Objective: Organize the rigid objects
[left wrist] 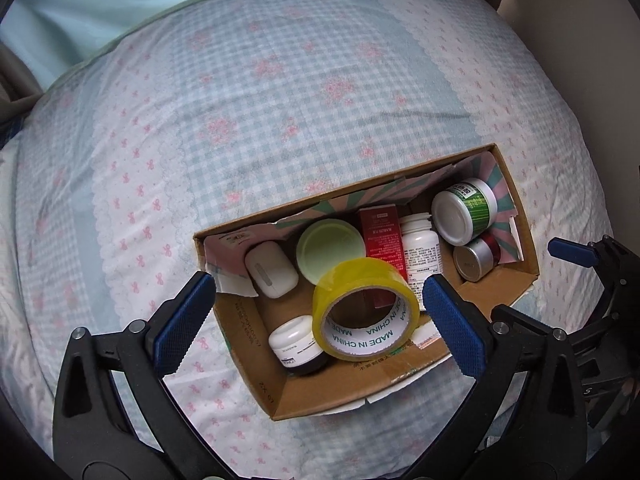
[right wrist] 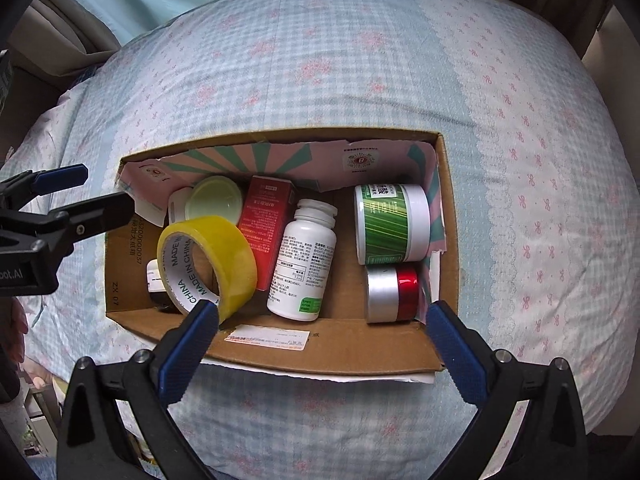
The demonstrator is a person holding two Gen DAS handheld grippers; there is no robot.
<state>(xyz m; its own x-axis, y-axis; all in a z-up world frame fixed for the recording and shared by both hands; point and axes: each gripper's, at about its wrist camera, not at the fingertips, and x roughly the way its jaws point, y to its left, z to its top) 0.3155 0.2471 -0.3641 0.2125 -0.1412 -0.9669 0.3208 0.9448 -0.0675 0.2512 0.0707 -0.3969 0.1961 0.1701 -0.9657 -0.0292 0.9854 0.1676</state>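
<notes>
Both claws, left claw (left wrist: 318, 316) and right claw (right wrist: 322, 334), released. Yellow tape roll (right wrist: 208, 264) in cardboard box (right wrist: 340, 350): light, stiff, slick; grip across its rim.

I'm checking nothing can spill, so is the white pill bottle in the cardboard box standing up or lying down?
Lying down. The white plastic pill bottle rests on its side on the cardboard box floor, cap on, pointing toward the far wall.

Tape roll (right wrist: 208, 266) and bottle (right wrist: 304, 260) inside box (right wrist: 332, 352)

Both wrist views look steeply down, close over the cardboard box (left wrist: 516, 280) (right wrist: 448, 240), which fills each frame's lower centre.
</notes>
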